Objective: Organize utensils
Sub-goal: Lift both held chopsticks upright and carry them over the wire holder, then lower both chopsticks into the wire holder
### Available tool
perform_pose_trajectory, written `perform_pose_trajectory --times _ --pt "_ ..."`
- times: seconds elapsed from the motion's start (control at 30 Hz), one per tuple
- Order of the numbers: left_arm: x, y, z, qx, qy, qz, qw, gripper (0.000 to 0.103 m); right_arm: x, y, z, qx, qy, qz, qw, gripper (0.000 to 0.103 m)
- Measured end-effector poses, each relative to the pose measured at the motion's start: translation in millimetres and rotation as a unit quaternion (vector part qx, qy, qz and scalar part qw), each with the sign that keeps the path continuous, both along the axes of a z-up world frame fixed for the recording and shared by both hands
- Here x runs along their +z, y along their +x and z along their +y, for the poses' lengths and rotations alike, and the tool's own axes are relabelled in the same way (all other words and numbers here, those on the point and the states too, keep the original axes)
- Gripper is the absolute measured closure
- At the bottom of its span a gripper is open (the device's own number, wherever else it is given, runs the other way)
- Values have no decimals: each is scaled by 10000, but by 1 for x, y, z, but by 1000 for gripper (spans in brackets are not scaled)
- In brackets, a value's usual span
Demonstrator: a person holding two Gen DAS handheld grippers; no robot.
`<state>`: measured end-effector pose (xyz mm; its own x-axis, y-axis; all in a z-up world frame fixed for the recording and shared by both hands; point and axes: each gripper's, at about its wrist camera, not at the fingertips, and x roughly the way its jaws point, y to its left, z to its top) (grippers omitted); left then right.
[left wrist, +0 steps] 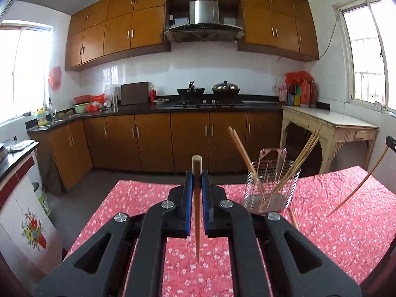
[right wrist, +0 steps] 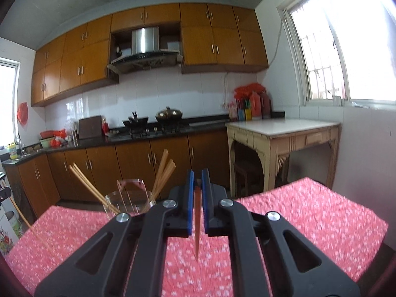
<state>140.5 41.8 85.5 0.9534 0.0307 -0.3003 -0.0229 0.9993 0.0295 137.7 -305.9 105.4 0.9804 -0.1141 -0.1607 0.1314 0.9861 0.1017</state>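
Progress partial: slotted steel cylinder holder (left wrist: 271, 188) at 2 o'clock already holds several bamboo chopsticks (left wrist: 243, 154). Left gripper (left wrist: 197, 193) and right gripper (right wrist: 197, 193) each clamp one brown wooden chopstick (left wrist: 197, 212); both likely go in next.

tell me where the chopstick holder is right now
The wire chopstick holder stands on the pink floral tablecloth, right of the left hand-held gripper in the left wrist view, with several chopsticks leaning inside.

Range hood (left wrist: 204, 22), two woks (left wrist: 190, 91) on the stove — cream side table (left wrist: 334, 123), red floral tablecloth (left wrist: 334, 222)
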Motion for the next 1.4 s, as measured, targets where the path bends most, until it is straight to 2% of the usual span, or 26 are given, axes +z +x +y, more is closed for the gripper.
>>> perform_pose_trajectory --times 0.2,0.5,0.67,0.8,0.87,1.1,1.23,1.4 --pt "15 7 -4 -219 -102 -55 9997 96 29 5 2 283 107 -185 9994 96" --pt "68 23 -23 -744 -325 -336 9961 96 84 12 13 751 202 -653 9948 96" --pt "101 44 -41 -1019 -571 -464 9921 96 112 34 19 939 320 -809 9918 96" --pt "118 70 -57 -999 -649 -640 9908 96 128 64 26 1118 436 -821 9894 96" --pt "120 85 -65 -961 -614 -708 9910 96 129 83 35 1174 394 -768 9893 96" --pt "108 132 -84 -897 -667 -554 9922 96 113 142 61 1290 325 -539 9896 96" --pt "92 154 -92 -835 -567 -445 9939 96 100 169 68 1292 285 -401 9904 96" --pt "70 175 -91 -802 -633 -204 9946 96 79 196 68 1377 396 -138 9896 96"
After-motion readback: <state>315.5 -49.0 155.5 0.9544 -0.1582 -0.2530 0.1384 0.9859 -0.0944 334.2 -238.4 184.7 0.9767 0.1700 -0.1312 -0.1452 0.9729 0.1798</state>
